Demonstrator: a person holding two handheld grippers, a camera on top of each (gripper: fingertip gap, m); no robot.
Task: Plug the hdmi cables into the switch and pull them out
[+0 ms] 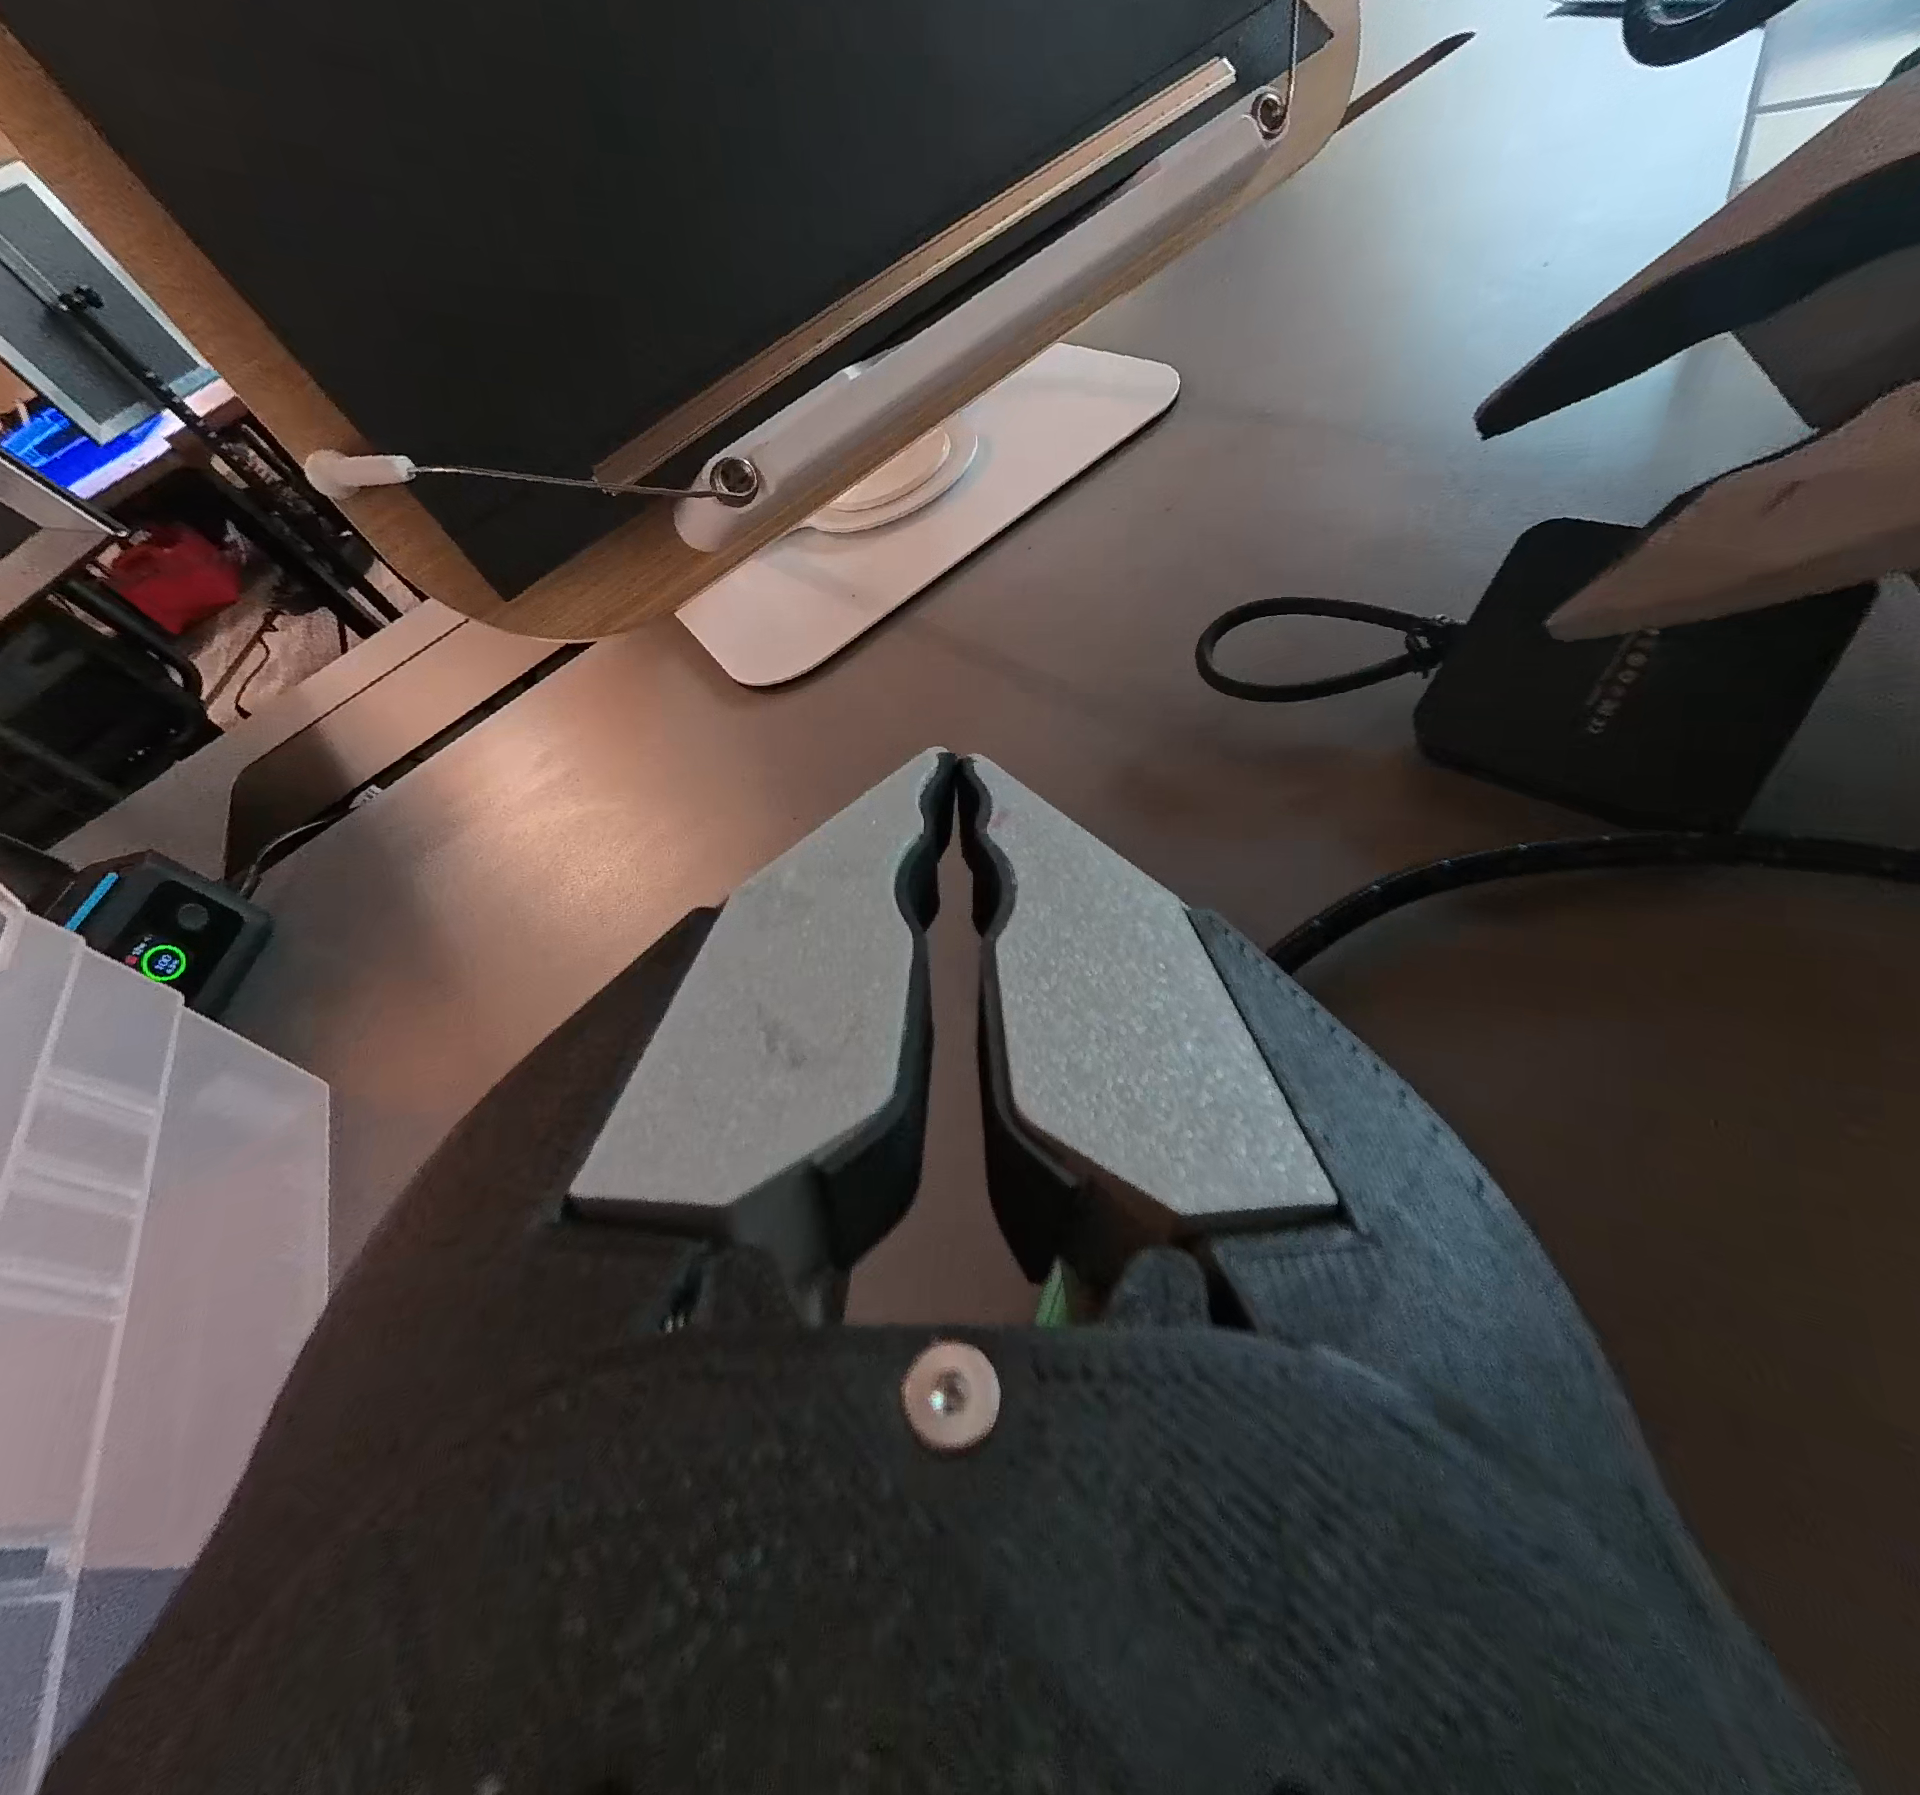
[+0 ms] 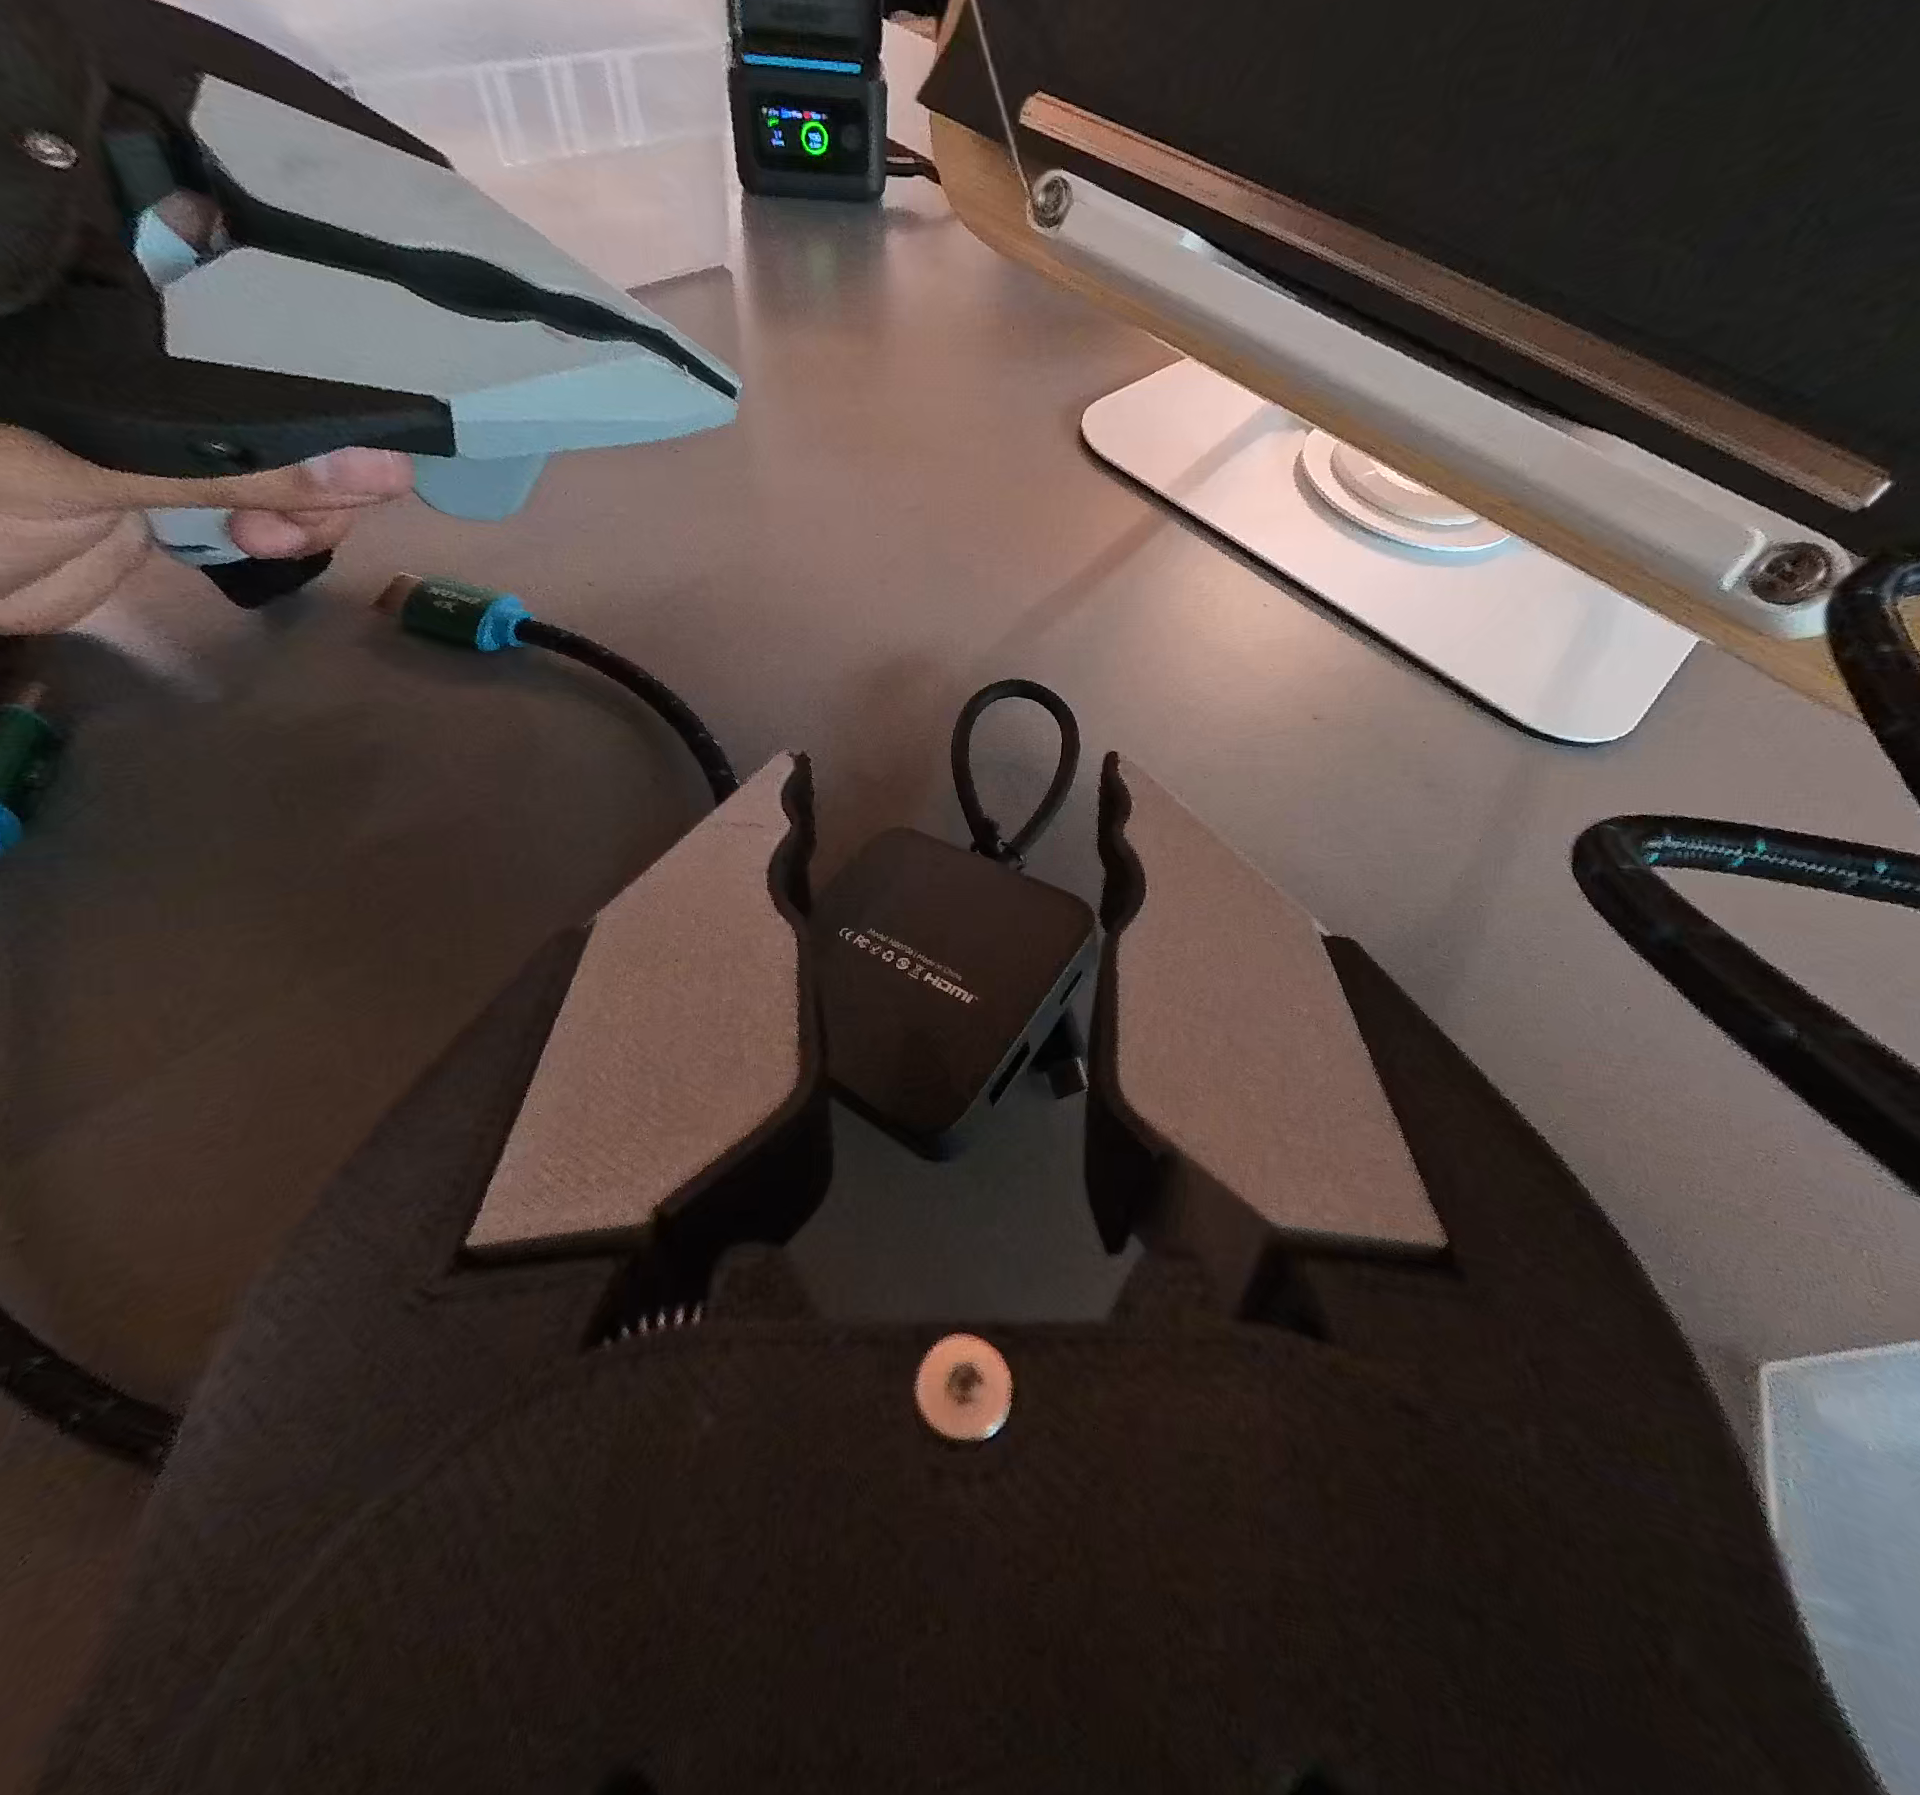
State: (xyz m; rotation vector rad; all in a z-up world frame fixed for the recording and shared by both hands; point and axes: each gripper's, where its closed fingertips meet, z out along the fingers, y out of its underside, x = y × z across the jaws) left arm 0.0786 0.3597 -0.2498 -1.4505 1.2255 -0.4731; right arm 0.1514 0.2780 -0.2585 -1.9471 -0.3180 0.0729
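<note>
- Left tongs (image 1: 954, 763): fully closed, tips meeting, nothing held, above the bench (image 1: 623, 810).
- Right tongs (image 2: 951, 769): wide open, straddling the black switch (image 2: 935, 997) without pressing it.
- Switch lies flat on the bench.
- Cable plug (image 2: 447, 607) lies unplugged, left of the switch.

Counted on the desk: two grippers, one switch, two cable plugs, one monitor.

Two grippers: the left gripper (image 1: 954, 766) with its tips together on nothing, the right gripper (image 2: 951, 769) spread wide; one black switch (image 2: 951, 976) at 6 o'clock with one cord loop (image 2: 1013, 769); two green plugs, one plug (image 2: 447, 602) at 9 o'clock, another (image 2: 21, 748) at the left edge; one monitor (image 2: 1455, 83) on one white stand (image 2: 1195, 457); one small lit device (image 2: 805, 124) at 12 o'clock; one clear plastic box (image 1: 156, 1226).
</note>
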